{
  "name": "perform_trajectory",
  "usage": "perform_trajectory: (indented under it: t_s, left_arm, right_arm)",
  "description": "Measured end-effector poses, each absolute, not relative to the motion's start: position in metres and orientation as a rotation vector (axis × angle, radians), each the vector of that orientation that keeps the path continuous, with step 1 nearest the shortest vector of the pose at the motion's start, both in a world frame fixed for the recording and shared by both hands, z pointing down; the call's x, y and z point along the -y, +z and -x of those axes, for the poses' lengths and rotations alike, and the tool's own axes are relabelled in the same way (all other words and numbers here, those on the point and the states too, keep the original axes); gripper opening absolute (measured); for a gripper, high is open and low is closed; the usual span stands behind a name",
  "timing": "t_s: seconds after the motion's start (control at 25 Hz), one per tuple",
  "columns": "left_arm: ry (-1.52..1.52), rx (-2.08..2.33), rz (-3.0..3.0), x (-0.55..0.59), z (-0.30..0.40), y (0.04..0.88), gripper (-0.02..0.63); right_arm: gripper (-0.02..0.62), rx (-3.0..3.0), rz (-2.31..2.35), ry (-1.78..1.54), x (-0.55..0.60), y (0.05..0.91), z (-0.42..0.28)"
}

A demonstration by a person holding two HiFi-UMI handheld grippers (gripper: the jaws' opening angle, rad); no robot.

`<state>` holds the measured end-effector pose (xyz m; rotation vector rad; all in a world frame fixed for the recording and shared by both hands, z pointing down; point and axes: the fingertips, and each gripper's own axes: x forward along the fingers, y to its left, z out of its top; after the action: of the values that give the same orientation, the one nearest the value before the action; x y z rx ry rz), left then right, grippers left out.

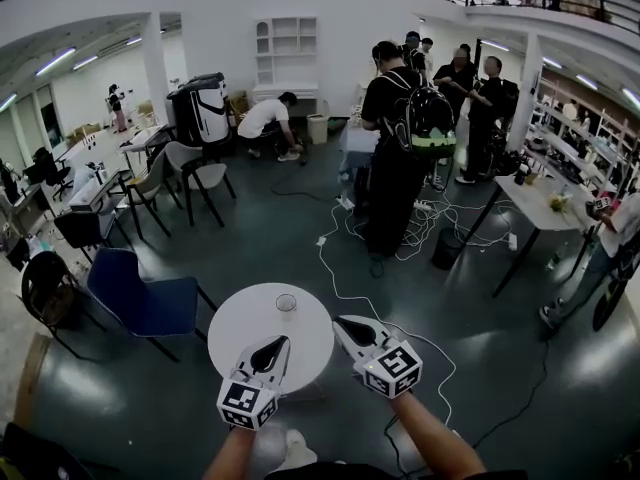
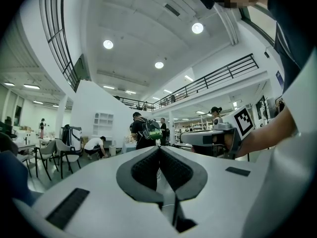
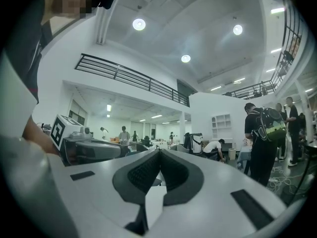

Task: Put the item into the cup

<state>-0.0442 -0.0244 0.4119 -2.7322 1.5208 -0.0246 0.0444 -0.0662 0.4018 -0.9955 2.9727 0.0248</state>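
Head view: your left gripper (image 1: 272, 350) and right gripper (image 1: 350, 328) sit over the round table's (image 1: 240, 318) near edge, both with jaws pressed together. Clear cup (image 1: 287, 304) stands upright toward the far edge.

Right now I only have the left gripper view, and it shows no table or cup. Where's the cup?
Observer: The head view shows a clear cup standing on the far part of a round white table.
Operator: And my left hand-held gripper?
Observer: The left hand-held gripper is over the table's near half, just short of the cup.
Operator: Is the right one holding anything?
Observer: No. In the right gripper view, the right hand-held gripper has its jaws together, with nothing between them.
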Motion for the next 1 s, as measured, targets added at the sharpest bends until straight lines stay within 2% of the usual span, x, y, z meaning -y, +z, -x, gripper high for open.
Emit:
perform_trajectory:
  t_s: [1.0]
  left_arm:
    - [-0.051,-1.574,2.723,-0.045,-0.001,0.407,0.015]
  right_arm:
    - [0.017,-2.952,0.944,-0.007,-0.003,0.403,-0.091]
